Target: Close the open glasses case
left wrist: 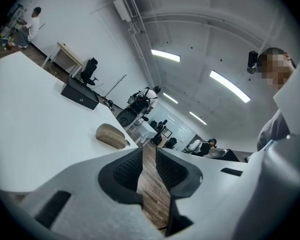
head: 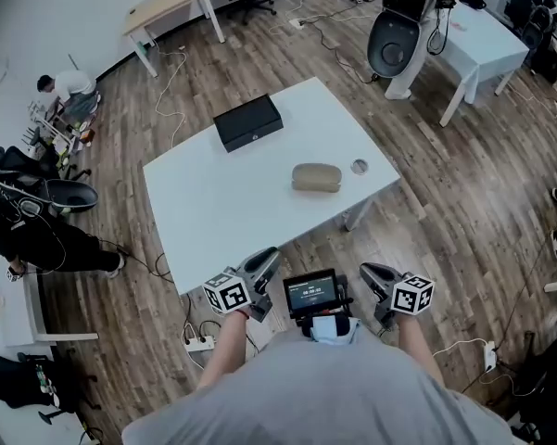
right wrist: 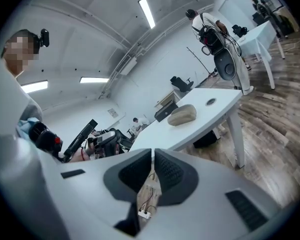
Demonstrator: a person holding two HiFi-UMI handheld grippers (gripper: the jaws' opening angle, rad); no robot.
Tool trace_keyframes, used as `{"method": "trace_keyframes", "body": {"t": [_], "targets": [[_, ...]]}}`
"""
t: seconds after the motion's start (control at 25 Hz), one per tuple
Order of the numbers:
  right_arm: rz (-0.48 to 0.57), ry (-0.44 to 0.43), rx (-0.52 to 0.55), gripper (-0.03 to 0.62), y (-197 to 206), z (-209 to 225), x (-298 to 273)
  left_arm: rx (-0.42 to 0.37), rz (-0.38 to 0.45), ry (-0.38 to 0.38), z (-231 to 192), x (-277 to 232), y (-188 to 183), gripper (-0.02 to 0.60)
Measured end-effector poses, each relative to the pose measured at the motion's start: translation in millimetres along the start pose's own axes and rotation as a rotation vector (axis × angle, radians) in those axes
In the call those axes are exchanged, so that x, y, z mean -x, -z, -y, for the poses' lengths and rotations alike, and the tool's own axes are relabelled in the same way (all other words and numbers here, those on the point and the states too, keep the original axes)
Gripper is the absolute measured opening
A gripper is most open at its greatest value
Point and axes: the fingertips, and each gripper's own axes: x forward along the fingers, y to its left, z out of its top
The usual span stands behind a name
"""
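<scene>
Case [head: 316, 177] sits shut, mid-table [head: 213, 211], near a black box [head: 248, 122]. Your left gripper [head: 267, 258] and right gripper [head: 370, 273] hang off the table's near edge, both with jaws nearly together and empty.

Your head view is bright and even. The table [head: 222, 211] reads near-white with no hard glare. The case [head: 316, 177] on it throws only a thin, soft shadow along its near edge. Light comes from ceiling strips [left wrist: 165, 55] above the table, which are slightly blown out in both gripper views. Both of those views are heavy fisheye, with black vignette in the corners and the table edge bowed. Things on the table stay sharp. The close foreground below the table goes soft, and the far room behind it is small and low in detail.
</scene>
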Motion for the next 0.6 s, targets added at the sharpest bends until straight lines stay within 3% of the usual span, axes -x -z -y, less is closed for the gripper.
{"method": "trace_keyframes", "body": {"t": [0.36,0.6], "targets": [[-0.001,-0.005,0.056,0.035,-57.9,44.5,-13.7,-0.053,0.000,-0.052,-9.6,-41.8,-21.8,0.071],[0.018,-0.011,0.075,0.035,-85.5,49.7,-35.8,-0.173,-0.103,-0.060,-20.8,-61.1,-22.1,0.071]]}}
